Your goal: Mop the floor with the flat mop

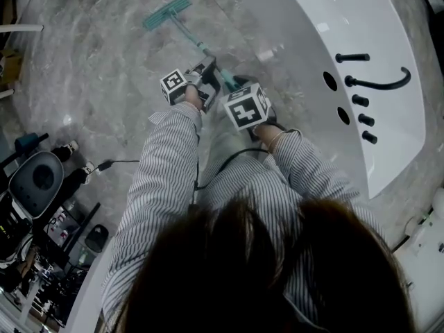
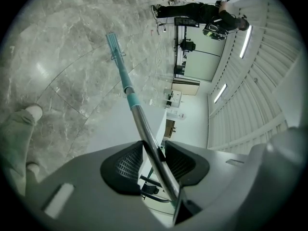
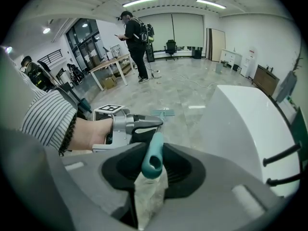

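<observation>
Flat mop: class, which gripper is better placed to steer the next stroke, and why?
Probably left: the left gripper clamps the shaft nearer the mop head; the right gripper holds only the handle end.

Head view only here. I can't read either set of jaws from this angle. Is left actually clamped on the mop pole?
Observer: Yes. In the left gripper view the left gripper is shut on the bare metal stretch of the mop pole, with one pad on either side.
Operator: Right?
Observer: The right gripper is shut on the pole's teal end grip. The grip's open end faces that camera.
Operator: Anyone ahead of the mop?
Observer: One person stands beside a table, well beyond the mop head.
</observation>
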A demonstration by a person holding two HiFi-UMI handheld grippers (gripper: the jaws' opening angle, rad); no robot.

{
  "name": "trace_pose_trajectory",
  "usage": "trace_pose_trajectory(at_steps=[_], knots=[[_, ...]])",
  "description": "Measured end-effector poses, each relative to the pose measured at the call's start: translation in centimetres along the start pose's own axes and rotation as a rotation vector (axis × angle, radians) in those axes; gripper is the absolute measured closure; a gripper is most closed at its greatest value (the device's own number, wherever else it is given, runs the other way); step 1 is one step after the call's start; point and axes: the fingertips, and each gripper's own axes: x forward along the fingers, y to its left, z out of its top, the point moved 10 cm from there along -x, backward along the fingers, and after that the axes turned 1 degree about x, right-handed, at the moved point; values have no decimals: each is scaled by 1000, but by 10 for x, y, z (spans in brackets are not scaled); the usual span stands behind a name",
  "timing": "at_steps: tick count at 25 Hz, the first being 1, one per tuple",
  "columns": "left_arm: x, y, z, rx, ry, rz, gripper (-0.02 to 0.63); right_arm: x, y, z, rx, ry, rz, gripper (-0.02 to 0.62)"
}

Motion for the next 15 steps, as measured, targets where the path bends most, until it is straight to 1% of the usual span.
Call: trace_pose_trajectory(at_steps=[3, 7, 10, 15], knots=[[-7, 8, -30, -11, -30, -16, 457, -18, -3, -22, -2, -8, 5, 485], [-13, 23, -80, -4, -42, -32, 457, -47, -10, -66, -4, -24, 14, 485], [-20, 41, -130, 9, -41, -37, 456, -70, -17, -115, -9, -27, 28, 485], [-35, 86, -228, -18, -82, -73, 459, -112, -31, -210, -36, -16, 42, 485]])
